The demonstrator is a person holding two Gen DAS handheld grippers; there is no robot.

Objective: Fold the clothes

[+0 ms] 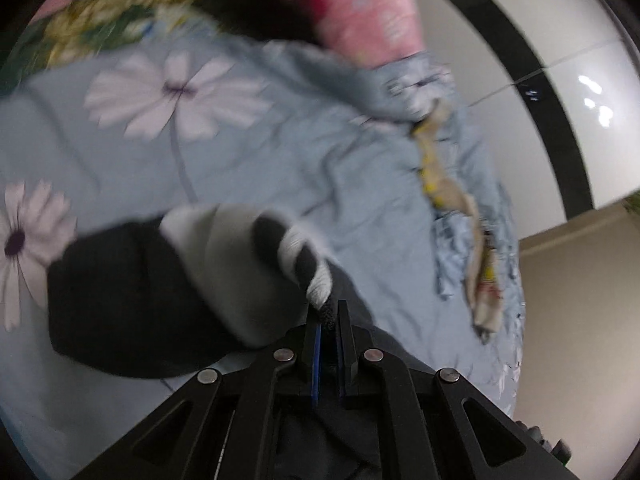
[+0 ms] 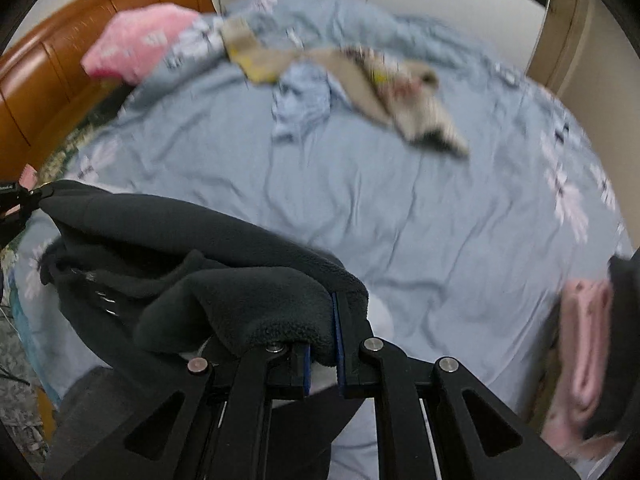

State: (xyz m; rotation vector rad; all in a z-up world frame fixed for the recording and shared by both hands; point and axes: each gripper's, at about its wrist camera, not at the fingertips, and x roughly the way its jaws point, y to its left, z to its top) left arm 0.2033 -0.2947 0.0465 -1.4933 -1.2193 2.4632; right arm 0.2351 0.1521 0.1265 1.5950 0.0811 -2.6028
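A dark fleece garment [image 2: 168, 236] with a white and black striped part [image 1: 304, 260] hangs over the blue floral bedsheet [image 2: 400, 208]. My left gripper [image 1: 329, 314] is shut on its dark edge just below the striped cuff. My right gripper [image 2: 326, 308] is shut on a thick fold of the same dark fleece. The garment stretches leftward in the right wrist view to the other gripper [image 2: 16, 200] at the frame's left edge. Both views are blurred by motion.
A beige patterned garment [image 2: 360, 80] and a light blue one [image 2: 300, 96] lie crumpled at the far side of the bed. A pink pillow [image 2: 136, 44] rests by the wooden headboard [image 2: 60, 64]. Folded pink clothing [image 2: 588, 340] sits at the right edge.
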